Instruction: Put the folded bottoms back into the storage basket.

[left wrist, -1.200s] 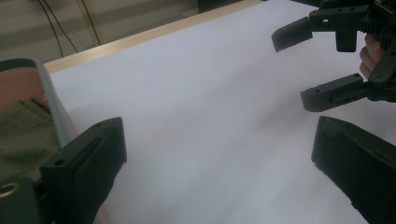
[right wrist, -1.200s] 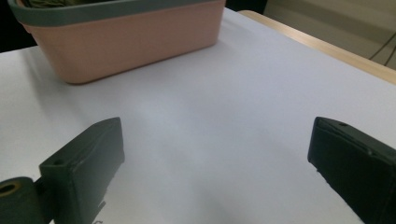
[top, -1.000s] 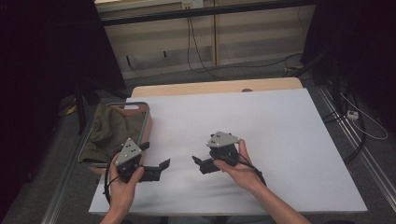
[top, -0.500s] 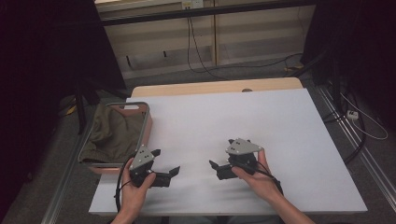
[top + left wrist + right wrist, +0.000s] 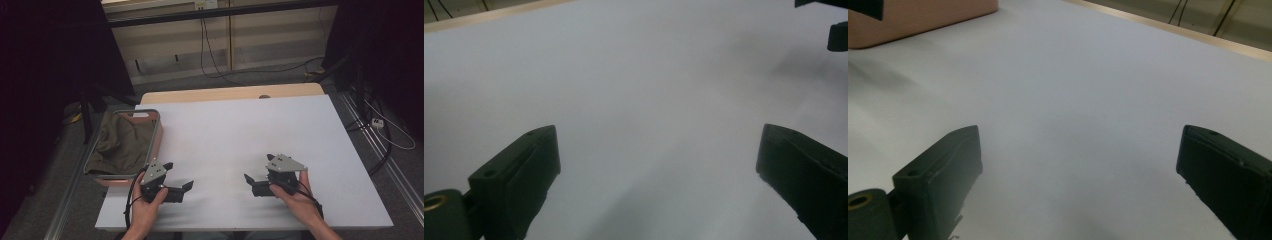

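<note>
Basket (image 5: pixel 156 131) with a pink body and grey rim sits at the left edge of the table (image 5: pixel 240 130), partly overhanging it, with a heap of olive-green cloth (image 5: pixel 119 142) lying inside. The left gripper (image 5: pixel 176 176) is held low over the table near the front left corner, just beside the basket's near end, its jaws pointing toward the middle of the table. In the left gripper view its two black jaws stand wide apart with nothing between them but the bare white surface (image 5: pixel 644 100), and the tips of the other gripper show at the upper right corner. The right gripper (image 5: pixel 252 176) is held low near the front edge, right of the middle, its jaws pointing left toward the left gripper; the two are well apart. In the right gripper view its jaws (image 5: pixel 1078 165) are likewise spread wide and hold nothing, with the pink wall of the basket (image 5: pixel 918 17) in the upper left corner. A hand grips each tool from the front edge, and a cable loops below the left one.
</note>
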Available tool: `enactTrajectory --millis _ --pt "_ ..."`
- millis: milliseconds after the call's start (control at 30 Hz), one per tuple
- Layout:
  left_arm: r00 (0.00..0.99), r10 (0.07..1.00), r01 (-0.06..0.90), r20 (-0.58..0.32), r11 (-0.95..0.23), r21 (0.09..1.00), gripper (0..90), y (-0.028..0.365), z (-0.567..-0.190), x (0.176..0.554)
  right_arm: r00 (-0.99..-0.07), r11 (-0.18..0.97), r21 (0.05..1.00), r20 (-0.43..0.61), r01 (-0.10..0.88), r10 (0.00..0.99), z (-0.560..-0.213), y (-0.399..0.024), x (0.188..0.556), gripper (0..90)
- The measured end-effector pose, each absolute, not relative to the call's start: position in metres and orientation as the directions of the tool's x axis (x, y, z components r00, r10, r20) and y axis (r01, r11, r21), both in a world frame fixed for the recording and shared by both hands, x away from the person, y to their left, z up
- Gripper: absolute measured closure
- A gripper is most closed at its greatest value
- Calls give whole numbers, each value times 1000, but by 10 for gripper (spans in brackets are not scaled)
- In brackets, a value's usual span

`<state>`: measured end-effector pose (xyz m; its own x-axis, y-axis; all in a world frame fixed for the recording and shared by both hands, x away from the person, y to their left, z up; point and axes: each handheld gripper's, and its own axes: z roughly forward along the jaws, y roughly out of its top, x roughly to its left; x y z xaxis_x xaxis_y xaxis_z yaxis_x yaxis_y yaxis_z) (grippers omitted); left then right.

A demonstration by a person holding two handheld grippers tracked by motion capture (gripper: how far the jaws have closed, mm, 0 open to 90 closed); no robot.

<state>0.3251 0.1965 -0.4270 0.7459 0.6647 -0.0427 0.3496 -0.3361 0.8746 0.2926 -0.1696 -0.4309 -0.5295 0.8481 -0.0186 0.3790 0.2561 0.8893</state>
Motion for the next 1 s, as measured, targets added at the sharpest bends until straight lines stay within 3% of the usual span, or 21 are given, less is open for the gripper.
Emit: enactTrajectory --millis 1000 --pt "718 692 358 -67 -285 889 39 204 -430 318 -323 166 898 -28 408 946 -441 -257 256 45"
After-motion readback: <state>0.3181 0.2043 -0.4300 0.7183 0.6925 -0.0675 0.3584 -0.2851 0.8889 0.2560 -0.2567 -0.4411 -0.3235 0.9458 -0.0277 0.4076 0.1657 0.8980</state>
